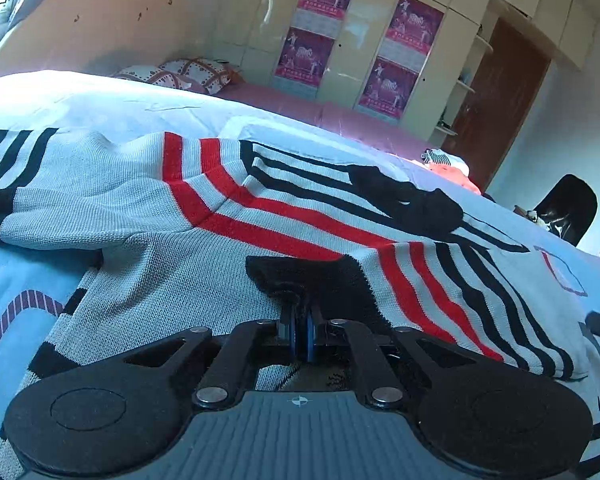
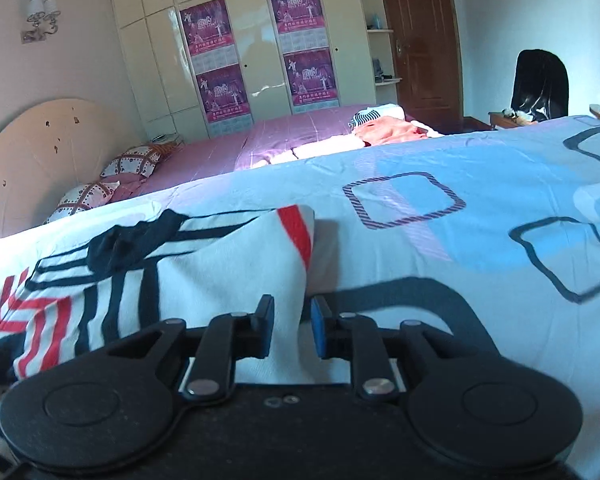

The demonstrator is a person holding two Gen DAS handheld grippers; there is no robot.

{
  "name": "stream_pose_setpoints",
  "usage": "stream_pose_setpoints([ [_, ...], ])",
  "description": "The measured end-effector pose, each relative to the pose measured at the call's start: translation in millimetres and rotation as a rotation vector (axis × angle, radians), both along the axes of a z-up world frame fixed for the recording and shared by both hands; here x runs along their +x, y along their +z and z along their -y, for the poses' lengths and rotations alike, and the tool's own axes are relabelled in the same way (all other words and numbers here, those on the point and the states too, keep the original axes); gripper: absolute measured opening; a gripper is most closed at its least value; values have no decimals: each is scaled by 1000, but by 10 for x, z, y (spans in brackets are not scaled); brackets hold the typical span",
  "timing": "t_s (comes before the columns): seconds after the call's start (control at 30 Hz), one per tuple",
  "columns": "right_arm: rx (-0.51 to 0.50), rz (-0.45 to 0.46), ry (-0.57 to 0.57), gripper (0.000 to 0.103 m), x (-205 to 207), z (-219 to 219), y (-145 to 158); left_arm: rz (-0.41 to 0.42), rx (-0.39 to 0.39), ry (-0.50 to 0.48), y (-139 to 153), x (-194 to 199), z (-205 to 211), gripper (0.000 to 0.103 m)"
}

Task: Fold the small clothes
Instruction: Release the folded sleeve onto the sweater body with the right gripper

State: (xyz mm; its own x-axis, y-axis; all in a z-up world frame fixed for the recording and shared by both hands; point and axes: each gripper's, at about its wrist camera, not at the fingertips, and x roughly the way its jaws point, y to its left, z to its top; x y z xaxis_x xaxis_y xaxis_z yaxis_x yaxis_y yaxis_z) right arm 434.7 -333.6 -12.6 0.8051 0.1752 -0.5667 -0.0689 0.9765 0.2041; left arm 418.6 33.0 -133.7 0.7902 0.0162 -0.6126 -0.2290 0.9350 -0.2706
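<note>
Striped knit sweater (image 1: 148,216): grey-white knit body, red and navy/black stripe bands, black cuff/trim patches. Lies spread on light-blue bedspread, partly folded: sleeve laid across body, stripes meeting at angle along seam. Black ribbed edge at near centre in left view, bunched, lifted slightly off body. Fabric wrinkled, not flat. In right view sweater (image 2: 148,280) sits left of centre, right edge folded over with raised soft ridge, red stripe at far corner.
</note>
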Motion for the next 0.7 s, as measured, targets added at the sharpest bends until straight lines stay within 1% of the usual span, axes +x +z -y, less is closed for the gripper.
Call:
stream_pose_setpoints([
  [0.07,28,9,28,10,139,23,-81,4,-7,10,-13,-7,7,5],
  [0.1,-8,-14,56,6,220,-17,-166,7,-8,15,-17,-13,10,5],
  [0.13,-67,-47,60,7,292,-61,-266,9,-9,19,-17,-20,11,5],
  [0.17,-89,-23,62,10,293,-69,-288,9,-14,26,-16,-17,5,5],
  [0.23,-91,-24,65,12,315,-66,-225,6,-36,48,8,-39,-27,6],
  [0.27,-77,-10,62,14,309,-43,-186,4,-45,71,32,-63,-63,10],
  [0.3,-65,12,60,16,298,-16,-144,13,-31,114,75,-114,-90,27],
  [0.33,-56,35,63,16,297,8,-104,45,9,168,142,-192,-102,54],
  [0.37,-54,58,66,16,308,28,-69,85,43,197,210,-252,-105,58],
  [0.4,-58,77,67,16,334,40,-45,122,72,196,283,-289,-101,58],
  [0.47,-69,98,70,16,435,47,-32,154,87,137,388,-227,-39,58],
  [0.5,-73,101,72,16,502,43,-42,158,84,90,405,-165,11,58],
  [0.53,-78,101,72,16,566,34,-63,147,85,28,405,-81,81,58],
  [0.63,-83,94,73,15,756,4,-122,124,112,-70,330,51,294,57],
  [0.67,-92,96,82,15,804,-14,-142,117,127,-89,282,82,343,57],
  [0.7,-116,74,87,13,874,-32,-184,92,148,-108,213,131,387,57],
])
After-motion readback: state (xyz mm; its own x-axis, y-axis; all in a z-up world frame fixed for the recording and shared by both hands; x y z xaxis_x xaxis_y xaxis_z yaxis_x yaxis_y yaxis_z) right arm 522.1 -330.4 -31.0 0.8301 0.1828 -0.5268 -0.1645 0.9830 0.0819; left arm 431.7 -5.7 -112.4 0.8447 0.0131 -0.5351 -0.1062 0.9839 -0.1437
